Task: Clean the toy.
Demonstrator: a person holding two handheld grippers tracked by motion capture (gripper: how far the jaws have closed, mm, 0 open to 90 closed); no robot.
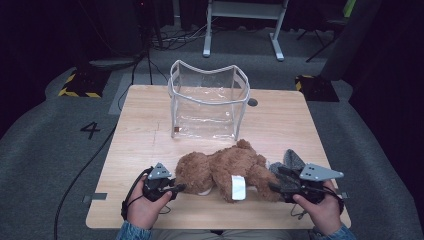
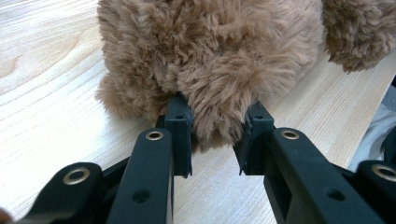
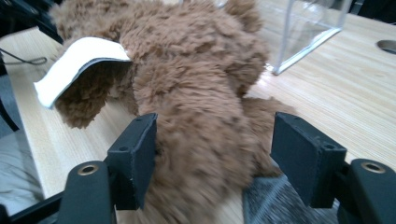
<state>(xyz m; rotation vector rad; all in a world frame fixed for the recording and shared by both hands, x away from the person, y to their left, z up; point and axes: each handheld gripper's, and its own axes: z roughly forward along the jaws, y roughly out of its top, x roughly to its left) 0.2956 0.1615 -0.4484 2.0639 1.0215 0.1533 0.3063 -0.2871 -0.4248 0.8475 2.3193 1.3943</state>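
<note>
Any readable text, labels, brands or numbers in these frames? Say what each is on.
"4": dark numeral on the grey floor mat, left of the table.
White tag on the brown plush bear: no print legible from the high view or the right gripper view.
Nothing readable on the clear plastic bag or the grippers.

We see a brown plush bear (image 1: pixel 225 170) lying on its side across the near part of the desk (image 1: pixel 140 125), its length running left to right. Its fur is shaggy and tan-brown. A white fabric tag (image 1: pixel 238 187) sticks out from its near side, curling up off the fur. One rounded ear or paw pokes up at the far edge. A grey cloth piece (image 1: pixel 292 162) lies at its right end, touching it. Its left end is a fluffy bulge (image 2: pixel 219 93) resting on the wood.
</note>
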